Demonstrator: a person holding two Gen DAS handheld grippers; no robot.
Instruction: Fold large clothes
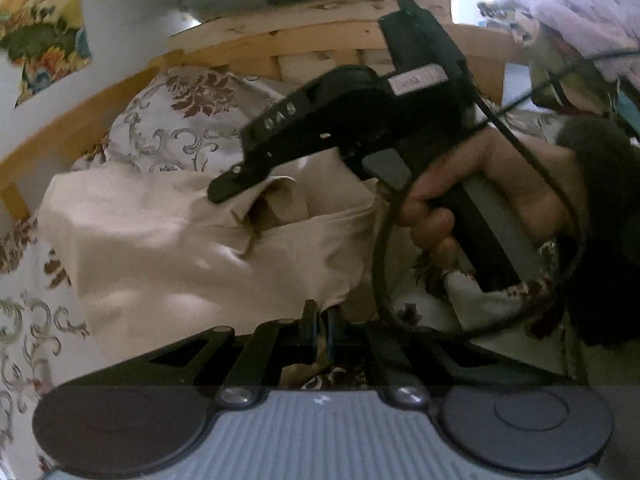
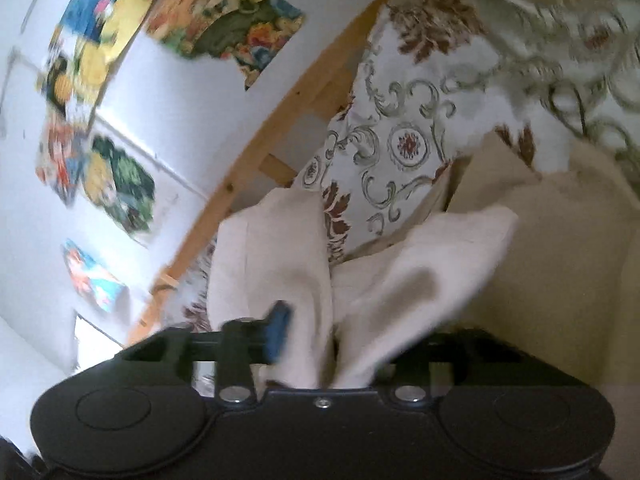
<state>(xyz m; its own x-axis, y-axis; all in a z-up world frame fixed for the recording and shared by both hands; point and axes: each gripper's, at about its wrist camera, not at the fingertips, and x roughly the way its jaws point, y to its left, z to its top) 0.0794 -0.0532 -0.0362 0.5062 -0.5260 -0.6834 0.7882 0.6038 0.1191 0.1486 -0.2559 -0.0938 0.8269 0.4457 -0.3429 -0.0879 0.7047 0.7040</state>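
Note:
A beige garment (image 1: pixel 168 248) lies bunched on a floral bedspread (image 1: pixel 32 320). In the left wrist view my left gripper (image 1: pixel 319 326) is shut on the garment's near edge. The right gripper (image 1: pixel 224 188), held in a hand, hovers over the garment's middle with its tip at a fold. In the right wrist view the garment (image 2: pixel 400 280) bulges up between the jaws of my right gripper (image 2: pixel 320 344); the blue-padded left finger (image 2: pixel 280 320) presses the cloth, and the right finger is hidden under fabric.
A wooden bed frame (image 1: pixel 280 36) runs behind the bed against a white wall with colourful pictures (image 2: pixel 120 184). Piled dark and lilac clothes (image 1: pixel 580 12) sit at the back. A black cable (image 1: pixel 380 272) loops from the right gripper.

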